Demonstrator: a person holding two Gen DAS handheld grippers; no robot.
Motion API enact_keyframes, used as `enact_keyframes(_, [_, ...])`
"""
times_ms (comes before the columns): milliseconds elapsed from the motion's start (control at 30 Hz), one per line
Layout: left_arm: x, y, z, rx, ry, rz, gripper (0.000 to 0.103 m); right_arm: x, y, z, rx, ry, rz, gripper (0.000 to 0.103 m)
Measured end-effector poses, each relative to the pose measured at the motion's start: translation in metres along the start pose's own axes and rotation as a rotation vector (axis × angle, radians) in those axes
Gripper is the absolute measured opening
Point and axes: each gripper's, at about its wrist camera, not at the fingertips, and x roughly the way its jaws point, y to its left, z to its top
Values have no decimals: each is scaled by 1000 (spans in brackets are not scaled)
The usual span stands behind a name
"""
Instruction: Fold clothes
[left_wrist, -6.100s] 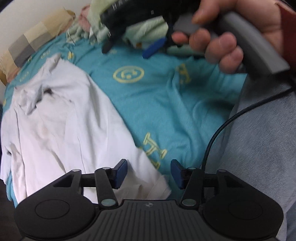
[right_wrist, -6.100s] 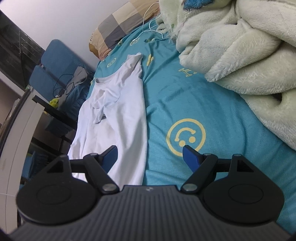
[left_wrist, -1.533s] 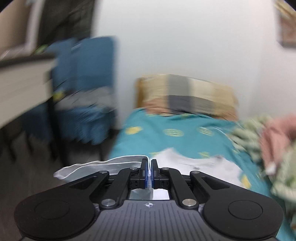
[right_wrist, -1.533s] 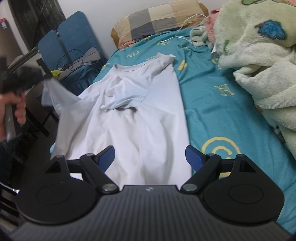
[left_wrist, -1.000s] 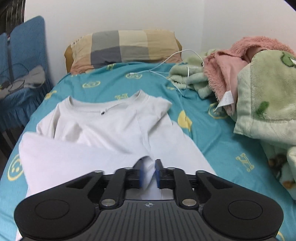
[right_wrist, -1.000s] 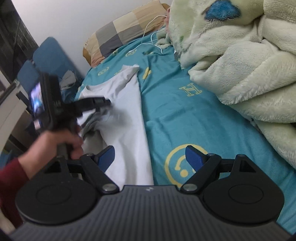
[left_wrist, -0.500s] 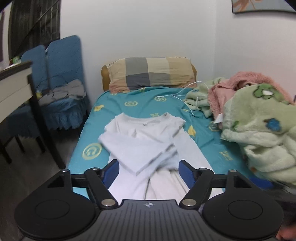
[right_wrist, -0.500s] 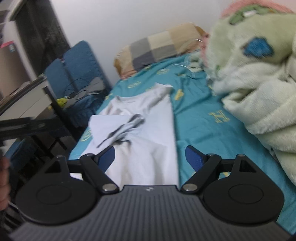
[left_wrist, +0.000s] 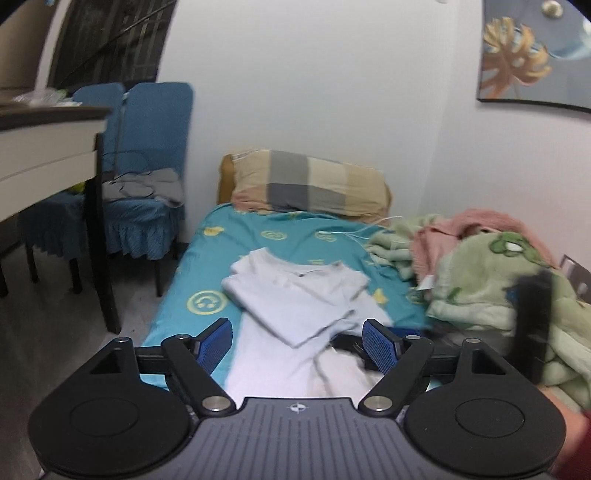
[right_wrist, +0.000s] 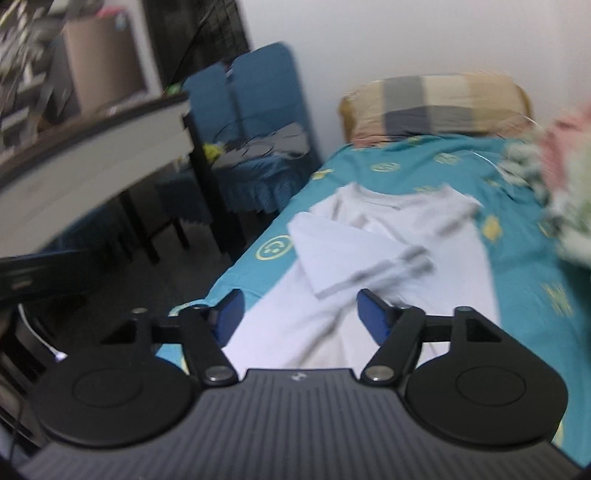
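White shirt (left_wrist: 295, 317) lies on the teal bed (left_wrist: 255, 232) with one side folded across, both the left gripper (left_wrist: 297, 341) and right gripper (right_wrist: 297, 314) spread empty above it, so the other side, blurred here, probably needs pinching next.

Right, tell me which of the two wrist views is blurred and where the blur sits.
Left wrist view: mostly sharp; white T-shirt and checked pillow read clearly, only the right gripper at the right edge is smeared. Right wrist view: motion blur throughout, streaking the folded sleeve, the blue chair and the blankets; fisheye bends the desk edge.
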Motion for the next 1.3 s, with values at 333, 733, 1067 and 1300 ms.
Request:
enact_keyframes(333, [23,28,-15,-42,68,6,79,165,1,-3,-341,253,-193,21])
enact_keyframes(733, [33,10,-27,-18,126,-7,79,185,-76,85,-38,0,-341,6])
enact_keyframes(1067, [79,15,-47,-25,245,4,79,250,-153,61,128,70,-414,6])
enact_keyframes(1300, [95,23,-49,-33,283,17,79,229,-151,57,194,59,-316,11])
